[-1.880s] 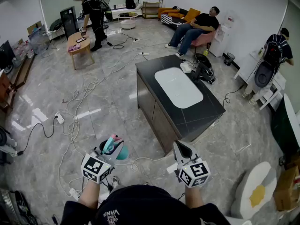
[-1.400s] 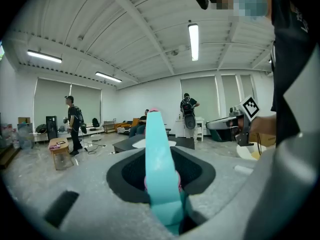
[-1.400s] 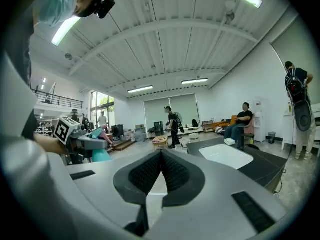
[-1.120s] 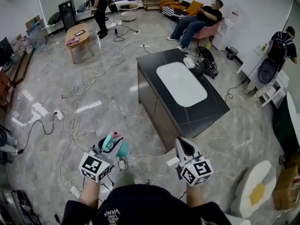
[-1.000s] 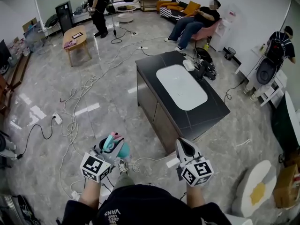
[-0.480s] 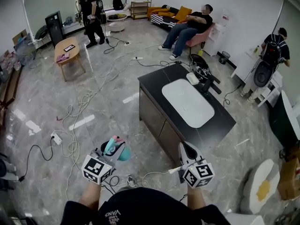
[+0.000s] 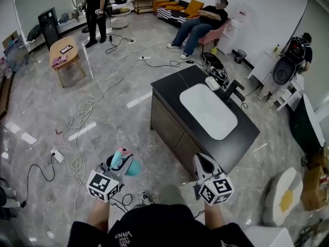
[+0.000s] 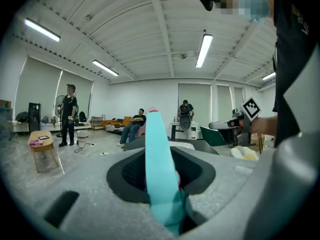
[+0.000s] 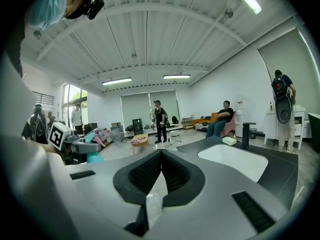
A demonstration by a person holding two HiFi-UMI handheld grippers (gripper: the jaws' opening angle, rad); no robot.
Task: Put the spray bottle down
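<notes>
Head view: left tongs [image 7: 117,162] pinch a teal plastic spray bottle [image 7: 128,166], carried above the floor [image 7: 103,112]. Right tongs [image 7: 201,161] pressed together, empty; just ahead of them, black table [image 7: 169,89].
Left gripper view: bottle clamped upright between the jaws.
Right gripper view: jaws meet, nothing between.

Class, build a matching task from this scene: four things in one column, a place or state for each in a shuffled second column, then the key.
Column 1
1 spray bottle
2 right gripper
3 white basin
4 wooden table

Column 2
A set into the black counter
B clamped in the left gripper
C jaws together, nothing between them
D far across the floor, near the standing person

Pairs: 1-B, 2-C, 3-A, 4-D
</notes>
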